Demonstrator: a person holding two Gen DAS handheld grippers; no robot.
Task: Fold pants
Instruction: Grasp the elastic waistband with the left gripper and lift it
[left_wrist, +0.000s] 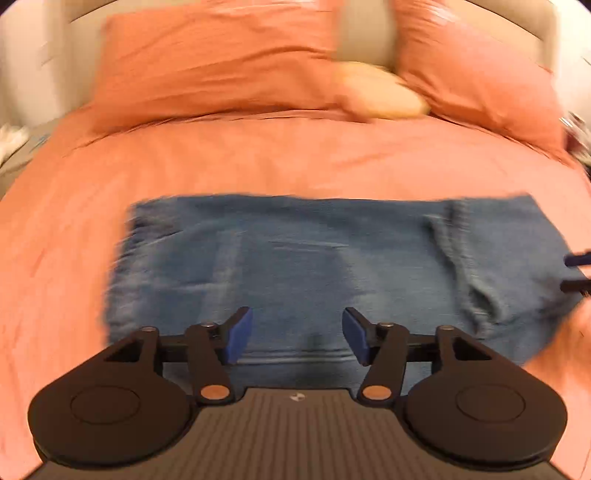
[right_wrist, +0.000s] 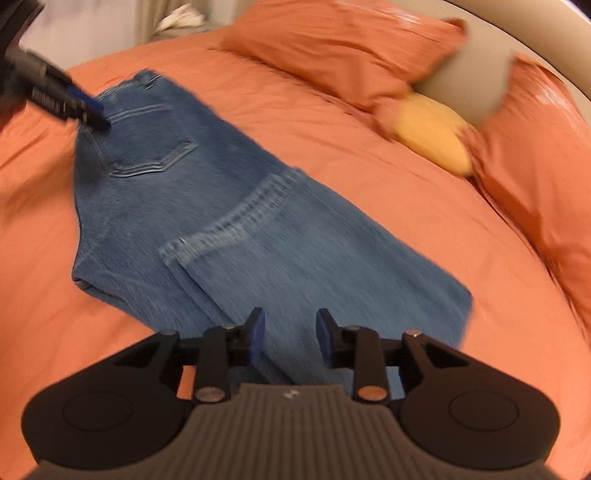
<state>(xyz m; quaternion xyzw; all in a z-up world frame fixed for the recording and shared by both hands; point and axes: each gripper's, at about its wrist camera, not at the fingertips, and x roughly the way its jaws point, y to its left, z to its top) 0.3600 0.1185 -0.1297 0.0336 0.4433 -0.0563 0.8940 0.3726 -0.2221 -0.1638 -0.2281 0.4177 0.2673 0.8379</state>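
both hand-held grippers hang over the jeans (left_wrist: 314, 258) with nothing between their pads: the left hand-held gripper (left_wrist: 297, 335) gapes wide, the right hand-held gripper (right_wrist: 290, 334) is parted more narrowly. folded jeans lie flat on the orange bed (left_wrist: 258, 162), well short of the pillows (left_wrist: 214, 62) and a yellow cushion (right_wrist: 436, 131)

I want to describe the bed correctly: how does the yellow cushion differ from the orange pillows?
Colour: the yellow cushion is pale yellow, while the orange pillows match the orange bedcover.
Size: the cushion looks clearly smaller than either pillow.
Place: the cushion lies low in the gap between the two pillows, which lean against the beige headboard.
Shared: all sit at the head of the bed, beyond the jeans.
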